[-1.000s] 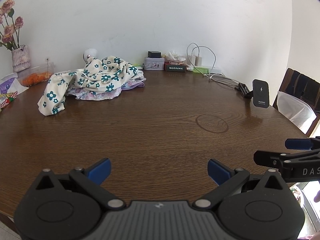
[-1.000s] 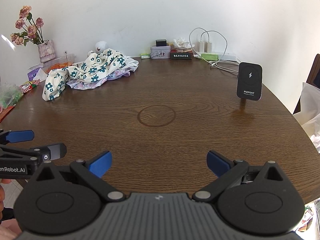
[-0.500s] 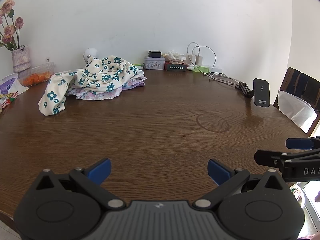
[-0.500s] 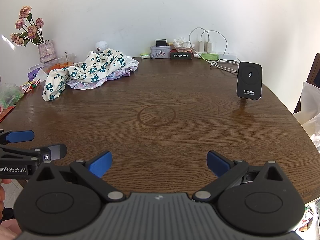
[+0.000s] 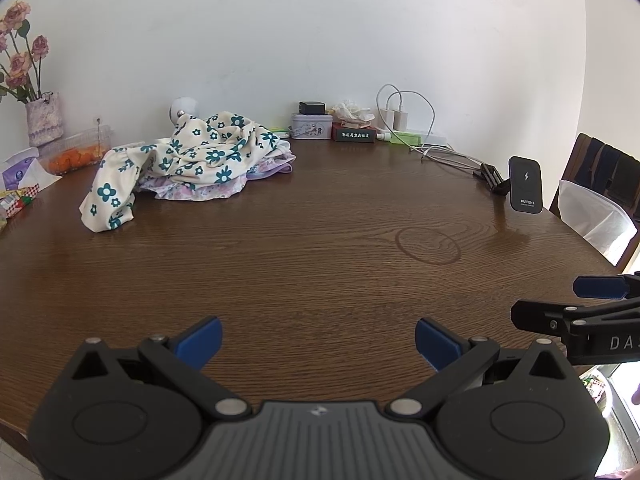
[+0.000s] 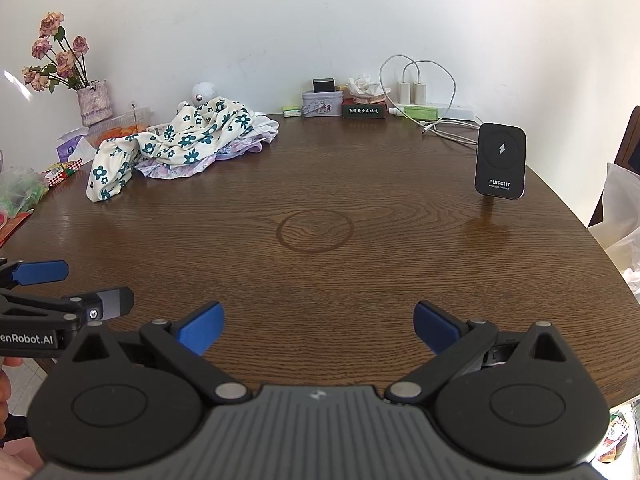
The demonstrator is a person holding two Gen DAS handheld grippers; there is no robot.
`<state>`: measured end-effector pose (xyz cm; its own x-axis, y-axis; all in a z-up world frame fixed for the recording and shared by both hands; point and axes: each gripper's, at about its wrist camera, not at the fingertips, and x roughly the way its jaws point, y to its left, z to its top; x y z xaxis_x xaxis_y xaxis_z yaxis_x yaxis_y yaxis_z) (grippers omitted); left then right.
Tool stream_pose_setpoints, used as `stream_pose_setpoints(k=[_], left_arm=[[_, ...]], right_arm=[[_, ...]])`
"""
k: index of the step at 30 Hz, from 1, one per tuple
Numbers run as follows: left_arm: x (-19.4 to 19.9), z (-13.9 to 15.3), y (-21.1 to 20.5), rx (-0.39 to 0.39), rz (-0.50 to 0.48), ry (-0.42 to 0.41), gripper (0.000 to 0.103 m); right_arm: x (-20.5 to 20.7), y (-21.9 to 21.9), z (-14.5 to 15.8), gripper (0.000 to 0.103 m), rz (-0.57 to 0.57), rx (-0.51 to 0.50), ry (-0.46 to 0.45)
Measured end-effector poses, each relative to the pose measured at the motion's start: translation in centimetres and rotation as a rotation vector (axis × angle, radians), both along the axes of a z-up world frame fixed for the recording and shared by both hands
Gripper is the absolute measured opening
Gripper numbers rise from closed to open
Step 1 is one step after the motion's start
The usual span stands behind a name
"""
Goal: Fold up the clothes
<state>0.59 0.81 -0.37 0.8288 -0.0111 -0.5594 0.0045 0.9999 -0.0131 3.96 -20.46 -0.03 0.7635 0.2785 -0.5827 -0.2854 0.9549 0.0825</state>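
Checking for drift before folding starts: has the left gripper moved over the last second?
No. In its own view, the ring mark on the table sits where it did.

Bright daylight, even and soft; white wall [image 5: 320, 32] evenly lit, no hard shadows. Source seems low right: blown-out patch at the left wrist view's lower right edge. Wooden table [image 6: 320, 168] carries a broad pale sheen at left and far side; a faint reflection under the black charger stand [image 6: 501, 160]. Strong fisheye bend: table rim curves, dark vignette in the corners. Mid-distance sharp, grain readable; label on the stand legible. Hand [image 6: 12, 452] at lower left edge soft, blurred
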Motion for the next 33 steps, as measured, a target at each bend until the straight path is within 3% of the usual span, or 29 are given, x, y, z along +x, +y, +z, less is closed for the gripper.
stream_pose_setpoints(k=[33], left_arm=[[0.16, 0.05, 0.28, 0.001, 0.008, 0.005, 0.103]], right_arm=[[0.35, 0.2, -0.15, 0.103, 0.017, 0.004, 0.011]])
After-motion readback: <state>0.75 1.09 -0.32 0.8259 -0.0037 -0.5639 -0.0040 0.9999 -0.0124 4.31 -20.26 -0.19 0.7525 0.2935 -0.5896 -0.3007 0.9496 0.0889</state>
